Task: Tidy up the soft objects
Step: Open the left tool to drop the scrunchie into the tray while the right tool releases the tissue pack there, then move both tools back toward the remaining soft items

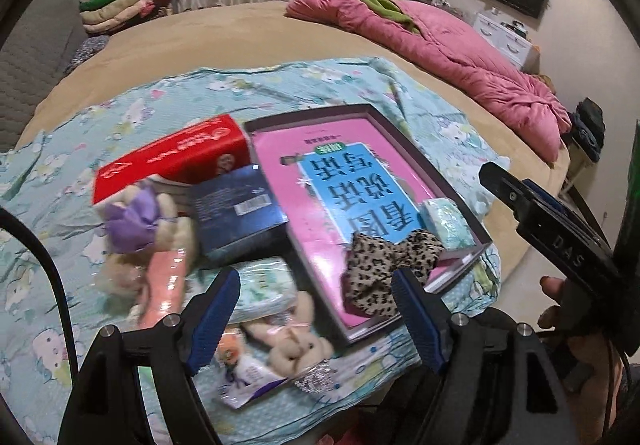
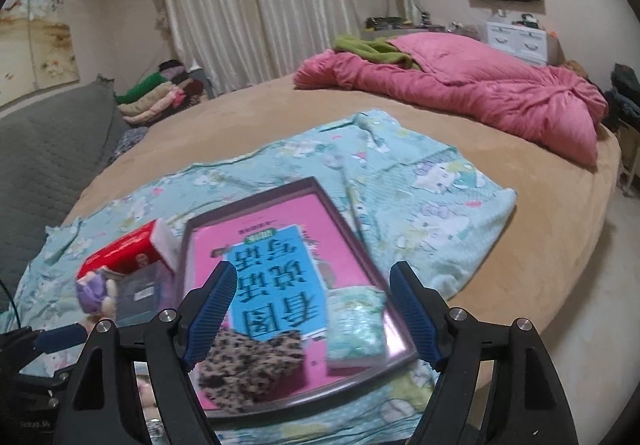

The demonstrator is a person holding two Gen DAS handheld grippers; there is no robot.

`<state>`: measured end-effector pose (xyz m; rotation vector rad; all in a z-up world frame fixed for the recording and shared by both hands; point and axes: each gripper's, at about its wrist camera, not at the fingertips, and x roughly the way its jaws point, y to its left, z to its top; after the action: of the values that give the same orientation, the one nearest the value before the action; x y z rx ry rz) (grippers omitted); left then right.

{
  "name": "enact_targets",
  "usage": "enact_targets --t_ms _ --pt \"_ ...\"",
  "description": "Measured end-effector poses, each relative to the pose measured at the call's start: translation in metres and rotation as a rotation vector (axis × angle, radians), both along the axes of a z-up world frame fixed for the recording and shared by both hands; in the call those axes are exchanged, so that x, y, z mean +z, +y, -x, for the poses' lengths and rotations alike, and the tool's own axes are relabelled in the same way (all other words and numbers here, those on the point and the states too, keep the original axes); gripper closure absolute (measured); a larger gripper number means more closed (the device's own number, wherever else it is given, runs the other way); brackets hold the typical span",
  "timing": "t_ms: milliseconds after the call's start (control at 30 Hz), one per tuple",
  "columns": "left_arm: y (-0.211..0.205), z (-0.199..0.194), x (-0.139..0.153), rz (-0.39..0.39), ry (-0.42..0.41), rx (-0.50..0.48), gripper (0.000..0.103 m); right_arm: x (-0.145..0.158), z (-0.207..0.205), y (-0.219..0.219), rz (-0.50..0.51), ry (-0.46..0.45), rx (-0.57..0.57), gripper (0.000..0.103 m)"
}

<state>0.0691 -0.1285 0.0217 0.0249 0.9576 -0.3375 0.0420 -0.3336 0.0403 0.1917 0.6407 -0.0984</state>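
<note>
A dark-rimmed tray (image 1: 400, 133) lined with a pink and blue book lies on a light blue cartoon-print cloth (image 1: 120, 117). In it lie a leopard-print scrunchie (image 1: 384, 265) and a pale green tissue pack (image 1: 446, 221). Left of the tray are a plush bear in a purple dress (image 1: 140, 221), a small beige plush (image 1: 296, 345) and another tissue pack (image 1: 264, 285). My left gripper (image 1: 316, 317) is open and empty above the small plush. My right gripper (image 2: 312, 317) is open and empty above the tray (image 2: 372, 261), over the scrunchie (image 2: 248, 369) and tissue pack (image 2: 356, 325).
A red tissue box (image 1: 172, 161), a dark blue box (image 1: 236, 213) and a printed packet (image 1: 244, 373) lie left of the tray. A pink quilt (image 2: 460, 93) lies at the far side of the round tan bed (image 2: 240, 125). Folded clothes (image 2: 160, 101) are stacked beyond.
</note>
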Motion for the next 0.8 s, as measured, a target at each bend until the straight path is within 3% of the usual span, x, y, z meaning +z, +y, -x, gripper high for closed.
enact_targets --t_ms 333,800 --pt "0.036 0.008 0.017 0.007 -0.033 0.059 0.025 0.016 0.008 0.040 0.035 -0.008 0.095 0.023" --pt "0.134 0.011 0.045 0.043 -0.062 0.260 0.025 0.038 0.018 0.087 0.047 -0.026 0.220 0.022"
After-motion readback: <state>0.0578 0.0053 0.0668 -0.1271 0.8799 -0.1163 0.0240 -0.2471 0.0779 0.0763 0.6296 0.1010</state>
